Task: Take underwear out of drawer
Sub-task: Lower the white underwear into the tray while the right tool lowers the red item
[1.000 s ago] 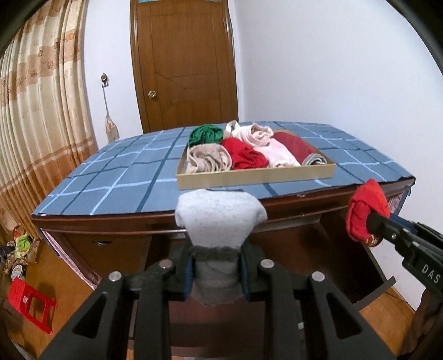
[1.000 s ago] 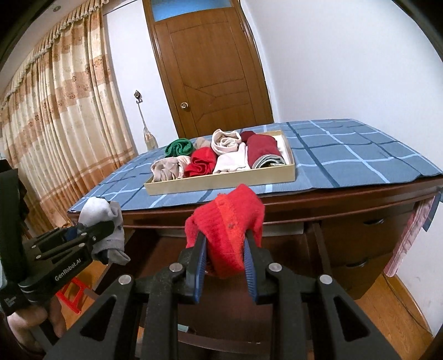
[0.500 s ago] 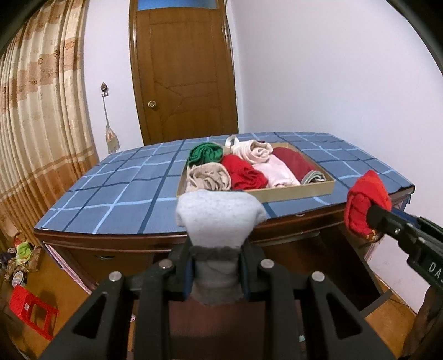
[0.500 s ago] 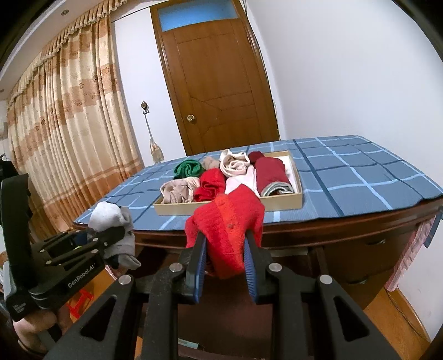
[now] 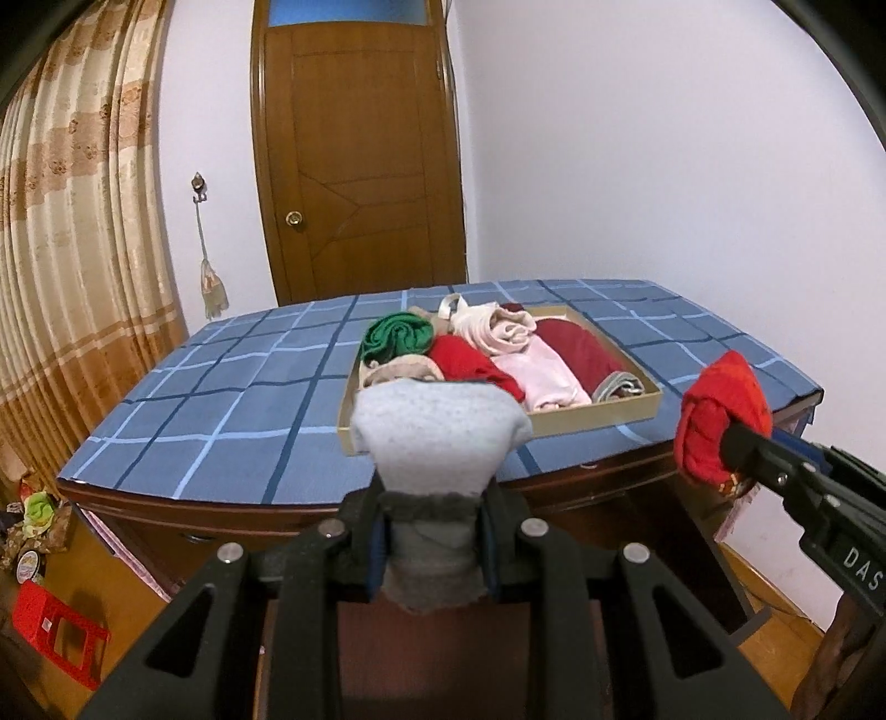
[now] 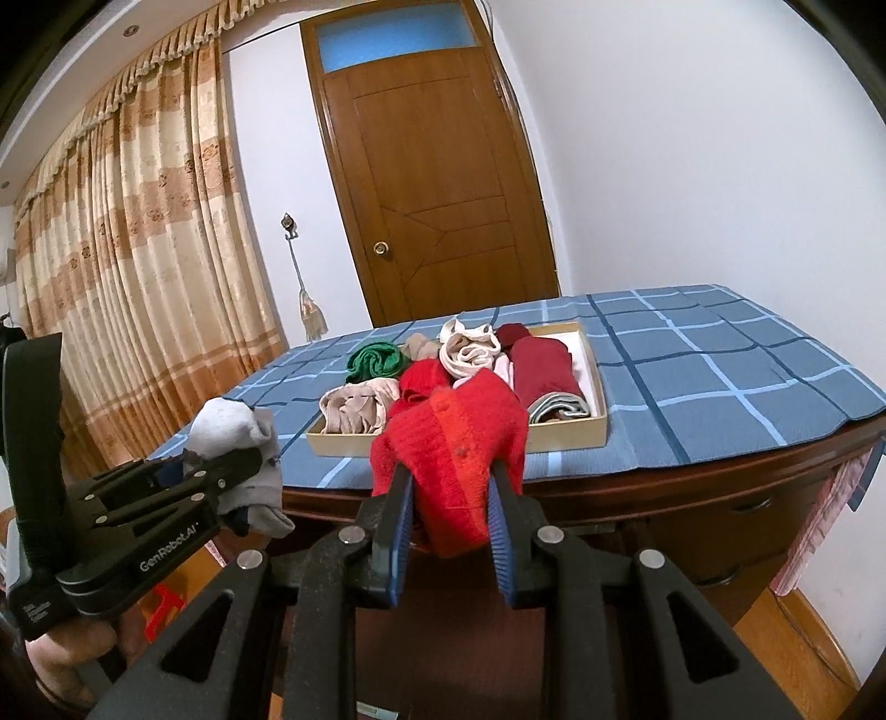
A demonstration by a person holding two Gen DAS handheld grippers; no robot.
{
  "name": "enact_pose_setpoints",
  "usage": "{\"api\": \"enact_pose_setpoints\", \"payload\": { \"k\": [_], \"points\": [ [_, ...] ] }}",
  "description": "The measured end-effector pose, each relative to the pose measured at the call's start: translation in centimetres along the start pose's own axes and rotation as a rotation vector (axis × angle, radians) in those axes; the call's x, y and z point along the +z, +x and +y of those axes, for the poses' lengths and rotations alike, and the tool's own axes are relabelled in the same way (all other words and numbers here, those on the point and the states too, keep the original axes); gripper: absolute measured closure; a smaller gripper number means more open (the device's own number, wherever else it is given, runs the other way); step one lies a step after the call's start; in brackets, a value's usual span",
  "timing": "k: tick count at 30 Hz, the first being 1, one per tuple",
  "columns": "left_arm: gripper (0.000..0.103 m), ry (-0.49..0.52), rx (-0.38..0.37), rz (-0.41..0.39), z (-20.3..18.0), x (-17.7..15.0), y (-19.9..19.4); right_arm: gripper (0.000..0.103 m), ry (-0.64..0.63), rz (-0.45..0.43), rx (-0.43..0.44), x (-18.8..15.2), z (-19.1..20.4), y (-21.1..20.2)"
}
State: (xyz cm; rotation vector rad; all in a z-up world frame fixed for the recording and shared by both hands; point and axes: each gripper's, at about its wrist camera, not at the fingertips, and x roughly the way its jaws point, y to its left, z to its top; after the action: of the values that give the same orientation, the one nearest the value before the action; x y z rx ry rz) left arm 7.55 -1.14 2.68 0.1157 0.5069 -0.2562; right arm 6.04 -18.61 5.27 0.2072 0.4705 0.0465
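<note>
my left tongs [image 5: 432, 545] pinch the grey bundle [image 5: 437, 437], my right tongs [image 6: 449, 531] pinch the red bundle [image 6: 451, 437]; i should keep both closed firmly and lift them clear of the worktop [image 5: 221, 410] front edge.

The room is evenly and fairly brightly lit from overhead, with a recessed ceiling lamp [image 6: 131, 31] showing at the top left of the right wrist view. The white walls [image 5: 637, 166] take a faint violet tint. Shadows are soft, deepest under the worktop [image 6: 720, 382]. Both views are sharp, without glare. Fisheye bending curves the door [image 6: 437, 194] and curtain [image 5: 72, 249], and the corners go black.
</note>
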Motion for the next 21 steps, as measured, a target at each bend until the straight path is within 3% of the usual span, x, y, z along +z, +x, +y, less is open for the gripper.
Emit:
{"api": "enact_pose_setpoints", "payload": {
  "k": [21],
  "points": [
    [0.079,-0.003,-0.005,0.013,-0.3,1.3,1.9,0.075,0.013,-0.008,-0.013,0.9,-0.1,0.9]
  ]
}}
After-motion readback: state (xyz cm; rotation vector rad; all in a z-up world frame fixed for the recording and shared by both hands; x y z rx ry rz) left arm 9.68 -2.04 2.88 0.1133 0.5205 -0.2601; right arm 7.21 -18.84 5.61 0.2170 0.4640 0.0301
